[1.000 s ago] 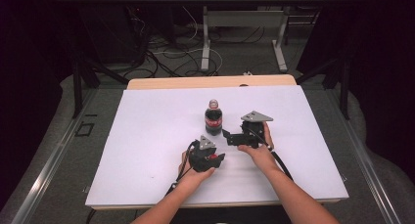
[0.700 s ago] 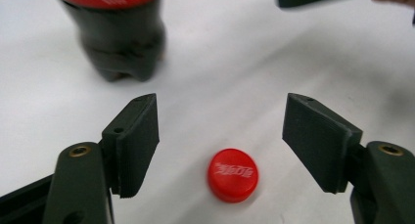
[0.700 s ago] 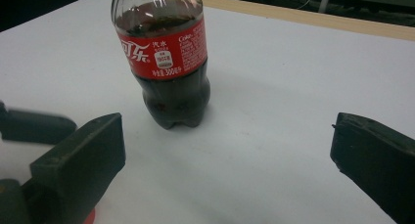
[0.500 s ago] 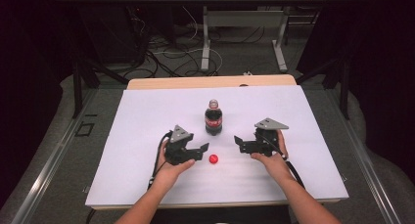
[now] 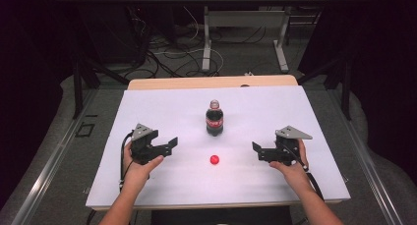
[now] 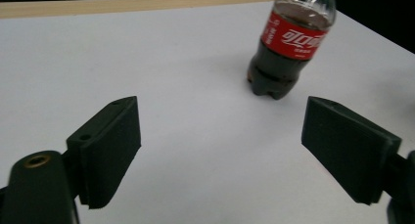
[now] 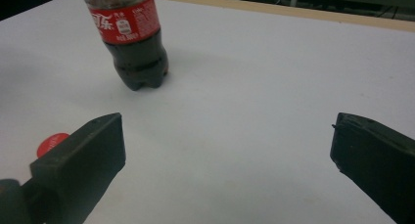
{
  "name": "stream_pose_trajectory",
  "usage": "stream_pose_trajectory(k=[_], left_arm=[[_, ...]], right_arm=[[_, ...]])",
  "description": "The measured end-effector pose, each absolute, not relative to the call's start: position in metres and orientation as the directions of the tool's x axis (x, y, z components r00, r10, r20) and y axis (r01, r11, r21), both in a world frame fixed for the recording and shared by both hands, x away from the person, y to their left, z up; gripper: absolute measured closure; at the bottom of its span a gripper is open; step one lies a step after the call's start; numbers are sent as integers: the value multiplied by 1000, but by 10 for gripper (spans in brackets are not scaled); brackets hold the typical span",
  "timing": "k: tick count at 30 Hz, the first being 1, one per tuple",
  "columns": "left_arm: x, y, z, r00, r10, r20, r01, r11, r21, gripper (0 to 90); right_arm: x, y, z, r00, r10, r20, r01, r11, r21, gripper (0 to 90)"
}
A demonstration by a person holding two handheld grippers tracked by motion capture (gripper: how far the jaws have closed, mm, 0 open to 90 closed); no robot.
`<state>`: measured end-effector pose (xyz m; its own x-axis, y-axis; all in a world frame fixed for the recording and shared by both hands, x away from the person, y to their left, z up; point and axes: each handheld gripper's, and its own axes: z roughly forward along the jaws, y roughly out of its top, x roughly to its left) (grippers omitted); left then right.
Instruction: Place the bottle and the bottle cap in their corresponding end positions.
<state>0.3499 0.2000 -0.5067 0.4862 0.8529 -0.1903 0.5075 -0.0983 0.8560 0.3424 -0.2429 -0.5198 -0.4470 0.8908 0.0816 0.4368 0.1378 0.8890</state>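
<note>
Your red bottle cap (image 5: 214,159) lies loose on the white bench (image 5: 162,107), a little short of centre, with the cola bottle (image 5: 214,118) standing upright and uncapped just beyond it at twelve o'clock. The bottle's red label carries white Chinese Coca-Cola lettering, with finer white print beside it too small to read; dark cola fills it to the shoulder. From the cap, your left gripper (image 5: 169,145) sits well off at nine o'clock and your right gripper (image 5: 257,151) well off at three o'clock, neither touching anything. Your left jaws have just been opening and now stand wide with only bare bench between them; your right jaws are spread wide too, the cap (image 7: 52,143) peeking out beside one of them.
</note>
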Motion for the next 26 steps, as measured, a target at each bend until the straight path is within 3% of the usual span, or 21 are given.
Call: stream_pose_trajectory(k=[6,12,26], left_arm=[[355,222,-523,435,879,-196,529,-74,845,5],[358,237,-533,383,912,-149,538,-89,838,5],[360,244,-539,346,920,-184,567,-49,822,5]], right_arm=[[346,-260,-533,-394,915,89,475,120,872,0],[355,-273,-547,-341,933,112,520,88,849,0],[358,-279,-554,-316,943,109,526,78,847,0]])
